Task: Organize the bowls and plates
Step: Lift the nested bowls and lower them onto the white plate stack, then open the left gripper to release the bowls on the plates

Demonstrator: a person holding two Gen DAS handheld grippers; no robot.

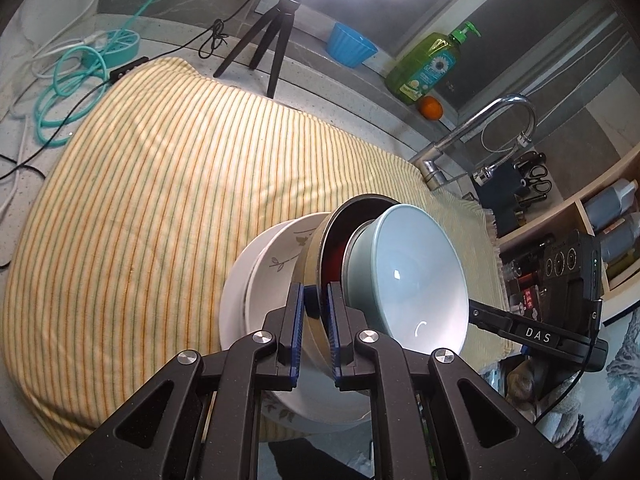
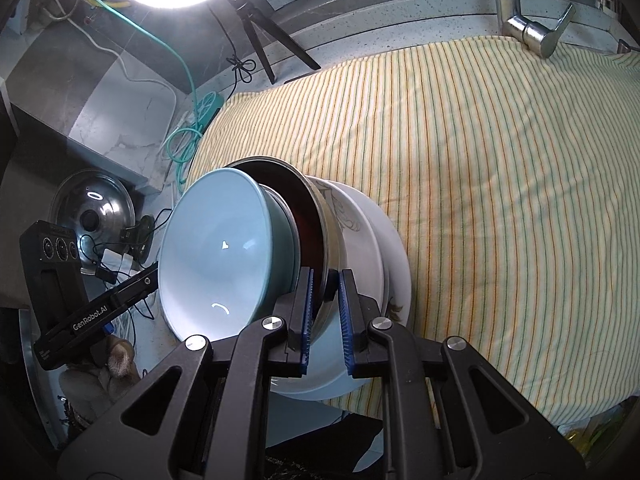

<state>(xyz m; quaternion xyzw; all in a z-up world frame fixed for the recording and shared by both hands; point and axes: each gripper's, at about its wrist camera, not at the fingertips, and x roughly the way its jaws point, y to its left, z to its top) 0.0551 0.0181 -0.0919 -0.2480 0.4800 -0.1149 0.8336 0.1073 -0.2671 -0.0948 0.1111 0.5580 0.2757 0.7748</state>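
Observation:
Dishes are stacked on the striped cloth [image 1: 160,200] near its front edge. A white plate [image 1: 232,304] lies at the bottom, with a leaf-patterned white bowl [image 1: 276,256] on it. In that bowl sits a steel bowl [image 1: 310,256] with a dark inside, and a pale blue bowl [image 1: 404,264] nests on top. My left gripper [image 1: 316,300] is shut on the steel bowl's rim. On the opposite side my right gripper [image 2: 326,284] clamps the same steel bowl [image 2: 330,236], beside the blue bowl [image 2: 216,248]. Whether the steel bowl is lifted off the leaf bowl I cannot tell.
Behind the cloth stand a black tripod [image 1: 272,40] under a ring light, a blue cup [image 1: 350,46], a green soap bottle [image 1: 428,66], an orange [image 1: 431,107] and a faucet [image 1: 480,136]. Teal cables [image 1: 68,92] lie at the far left. A steel lid [image 2: 94,208] lies off the cloth.

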